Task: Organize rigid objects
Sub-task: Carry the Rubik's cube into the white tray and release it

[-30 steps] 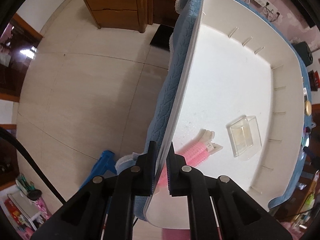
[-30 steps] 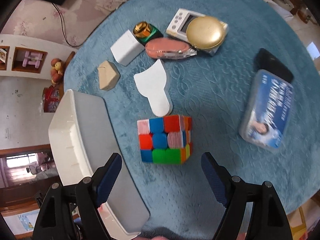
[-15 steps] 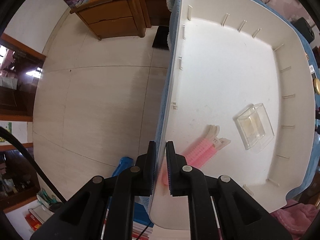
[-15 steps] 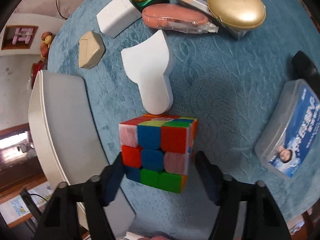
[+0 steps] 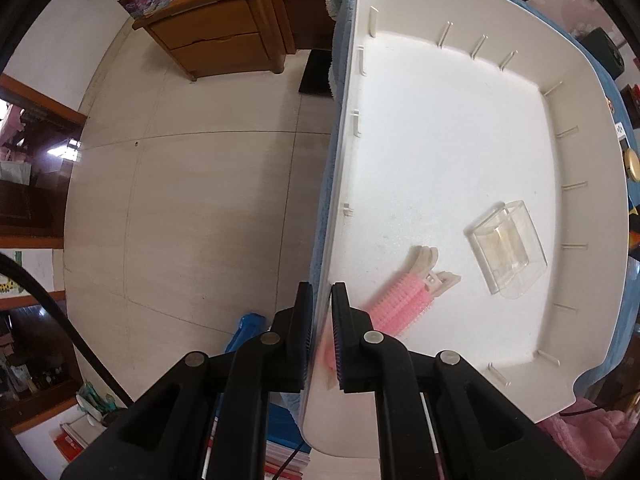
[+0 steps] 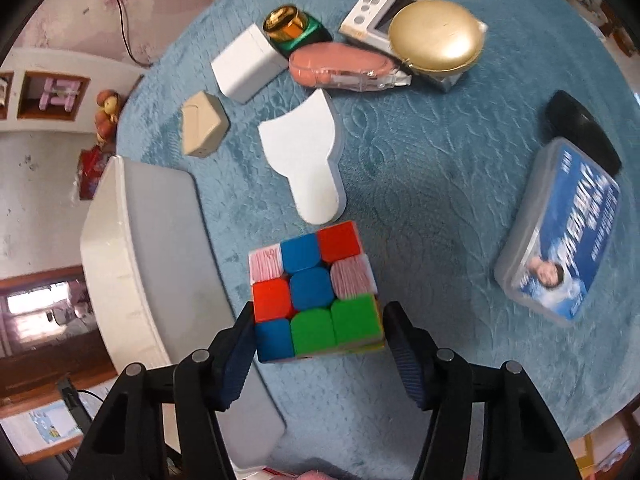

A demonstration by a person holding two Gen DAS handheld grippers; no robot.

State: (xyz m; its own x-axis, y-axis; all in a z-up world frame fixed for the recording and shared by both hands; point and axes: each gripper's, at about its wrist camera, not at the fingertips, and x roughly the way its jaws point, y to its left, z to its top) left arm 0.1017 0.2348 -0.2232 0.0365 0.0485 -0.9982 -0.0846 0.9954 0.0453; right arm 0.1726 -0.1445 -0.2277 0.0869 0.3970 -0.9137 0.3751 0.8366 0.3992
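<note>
My left gripper (image 5: 321, 312) is shut on the near left wall of the white tray (image 5: 448, 128). Inside the tray lie a pink hair roller clip (image 5: 404, 300) and a clear plastic box (image 5: 506, 252). In the right wrist view my right gripper (image 6: 318, 344) has its two fingers against the sides of a multicoloured puzzle cube (image 6: 314, 294), which sits on the blue cloth beside the tray's outer wall (image 6: 160, 260).
On the blue table cloth (image 6: 420, 168) lie a white flat scraper (image 6: 308, 160), a beige wedge (image 6: 202, 124), a white block (image 6: 246, 62), a gold-capped green jar (image 6: 290, 28), a pink tape dispenser (image 6: 344, 68), a gold compact (image 6: 436, 36), a blue-labelled box (image 6: 560, 232). A wooden cabinet (image 5: 216, 36) stands on the tiled floor.
My right gripper came down around the cube and its fingers closed in onto its sides. The left gripper kept its hold on the tray wall while its view tilted over the tray.
</note>
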